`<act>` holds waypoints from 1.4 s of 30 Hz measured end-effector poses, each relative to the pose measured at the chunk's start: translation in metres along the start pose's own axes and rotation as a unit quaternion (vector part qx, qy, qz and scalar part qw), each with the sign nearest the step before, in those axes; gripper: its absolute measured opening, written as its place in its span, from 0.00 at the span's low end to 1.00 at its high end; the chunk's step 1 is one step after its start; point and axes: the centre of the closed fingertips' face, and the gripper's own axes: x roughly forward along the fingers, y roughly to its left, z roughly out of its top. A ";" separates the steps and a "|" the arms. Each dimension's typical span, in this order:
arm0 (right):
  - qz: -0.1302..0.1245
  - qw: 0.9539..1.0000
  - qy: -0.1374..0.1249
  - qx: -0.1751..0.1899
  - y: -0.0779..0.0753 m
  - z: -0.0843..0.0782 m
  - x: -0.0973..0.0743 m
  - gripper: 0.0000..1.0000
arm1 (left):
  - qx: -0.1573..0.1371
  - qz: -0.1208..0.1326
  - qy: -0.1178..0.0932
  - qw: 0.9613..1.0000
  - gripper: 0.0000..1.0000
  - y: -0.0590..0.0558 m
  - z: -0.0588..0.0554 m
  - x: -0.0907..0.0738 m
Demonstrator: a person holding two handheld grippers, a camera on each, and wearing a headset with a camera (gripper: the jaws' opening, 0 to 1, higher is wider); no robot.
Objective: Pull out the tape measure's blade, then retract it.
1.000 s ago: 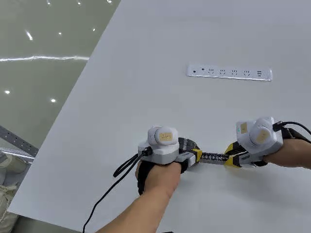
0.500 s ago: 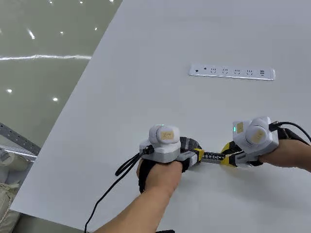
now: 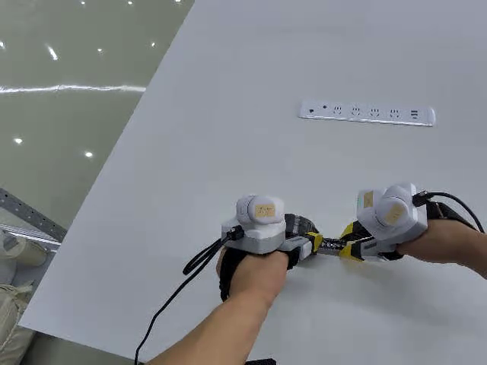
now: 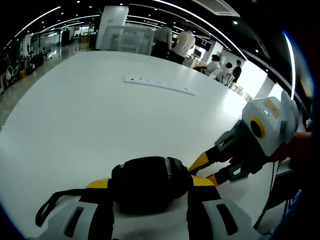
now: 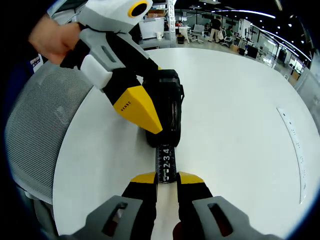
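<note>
The black tape measure case (image 3: 298, 226) rests on the white table (image 3: 251, 137), and my left gripper (image 3: 308, 242) is shut on it. In the left gripper view the case (image 4: 150, 180) bulges between the yellow-tipped jaws of the left gripper (image 4: 150, 184). A short stretch of blade (image 3: 330, 245) runs from the case to my right gripper (image 3: 346, 249), which is shut on the blade's end. The right gripper view has the blade (image 5: 165, 161) with its numbers 2, 3, 4 between the jaws of the right gripper (image 5: 165, 178), the case (image 5: 167, 107) just beyond, and the left gripper (image 5: 125, 75) clamped on it.
A white power strip (image 3: 367, 113) lies farther back on the table. The table's left edge (image 3: 114, 175) drops to a glossy floor. A cable (image 3: 190, 266) trails from the left gripper. A grey mesh chair (image 5: 35, 125) stands by the table, and people (image 4: 172, 42) stand at the far end.
The right gripper has moved left toward the case, and the visible stretch of blade between the two grippers has grown shorter. The left gripper has kept its hold.
</note>
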 end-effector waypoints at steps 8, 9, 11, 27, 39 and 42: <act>0.000 1.000 -0.005 0.003 0.000 0.005 0.003 0.11 | 0.002 -0.001 0.001 1.000 0.55 0.000 0.000 0.000; 0.000 1.000 -0.005 0.002 0.000 0.005 0.004 0.11 | 0.001 -0.001 0.001 1.000 0.55 0.000 0.000 -0.001; 0.000 1.000 -0.005 0.001 0.000 0.006 0.005 0.11 | 0.001 -0.001 0.001 1.000 0.55 0.000 0.000 -0.001; -0.002 1.000 -0.007 -0.001 0.000 0.014 0.011 0.11 | 0.000 -0.002 0.001 1.000 0.55 0.000 0.001 0.001; -0.006 1.000 -0.006 -0.003 0.001 0.018 0.014 0.11 | -0.001 -0.002 0.002 1.000 0.55 0.000 0.001 0.001; -0.006 1.000 -0.006 -0.003 0.001 0.018 0.014 0.11 | -0.002 -0.002 0.002 1.000 0.55 0.000 0.001 0.001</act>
